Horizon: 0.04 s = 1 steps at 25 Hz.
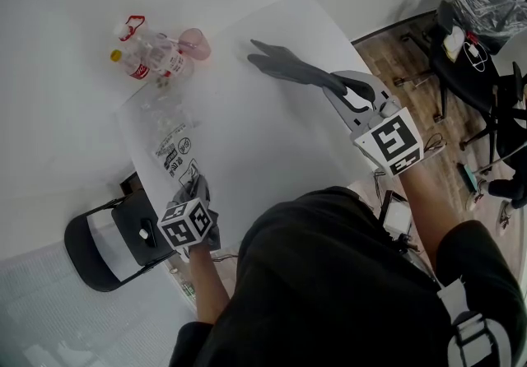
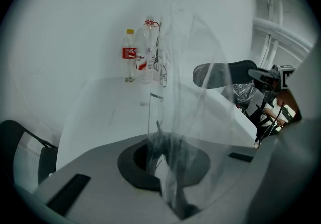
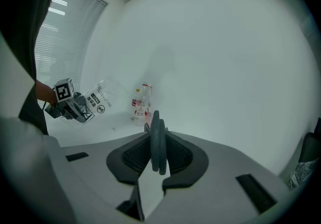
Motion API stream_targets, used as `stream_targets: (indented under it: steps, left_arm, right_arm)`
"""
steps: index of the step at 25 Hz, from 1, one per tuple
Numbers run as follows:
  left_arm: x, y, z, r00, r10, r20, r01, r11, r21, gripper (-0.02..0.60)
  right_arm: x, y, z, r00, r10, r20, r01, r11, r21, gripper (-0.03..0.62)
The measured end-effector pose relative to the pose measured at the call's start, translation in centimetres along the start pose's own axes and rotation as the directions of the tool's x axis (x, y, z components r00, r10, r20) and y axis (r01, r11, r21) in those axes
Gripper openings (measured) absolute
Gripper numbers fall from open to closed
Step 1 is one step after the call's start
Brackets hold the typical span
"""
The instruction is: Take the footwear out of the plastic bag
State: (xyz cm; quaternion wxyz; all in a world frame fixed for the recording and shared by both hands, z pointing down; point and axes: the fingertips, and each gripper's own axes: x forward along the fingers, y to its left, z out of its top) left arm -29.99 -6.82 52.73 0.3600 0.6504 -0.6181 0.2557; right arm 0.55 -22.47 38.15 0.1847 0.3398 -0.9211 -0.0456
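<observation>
A pair of dark grey flat slippers (image 1: 288, 67) hangs over the white table (image 1: 272, 160), pointing away to the far left. My right gripper (image 1: 344, 92) is shut on their near end; in the right gripper view the slippers (image 3: 157, 140) stand edge-on between the pads of this gripper (image 3: 157, 162). The clear plastic bag (image 1: 165, 133) with black print lies at the table's left part, apart from the slippers. My left gripper (image 1: 196, 188) is shut on its near edge. In the left gripper view the bag (image 2: 180, 92) rises from the shut jaws of the left gripper (image 2: 168, 168).
Clear drink bottles (image 1: 152, 57) and a pink cup (image 1: 196, 43) stand at the table's far left corner. A black chair (image 1: 107, 246) sits by the near left edge. More black chairs (image 1: 486, 53) stand on the wooden floor to the right.
</observation>
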Motion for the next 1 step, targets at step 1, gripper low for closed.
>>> stream_targets:
  steps: [1]
  left_arm:
    - [0.01, 0.04, 0.02, 1.0, 0.0, 0.0, 0.0, 1.0, 0.001, 0.023]
  right_arm:
    - [0.01, -0.01, -0.02, 1.0, 0.001, 0.0, -0.001, 1.0, -0.001, 0.075]
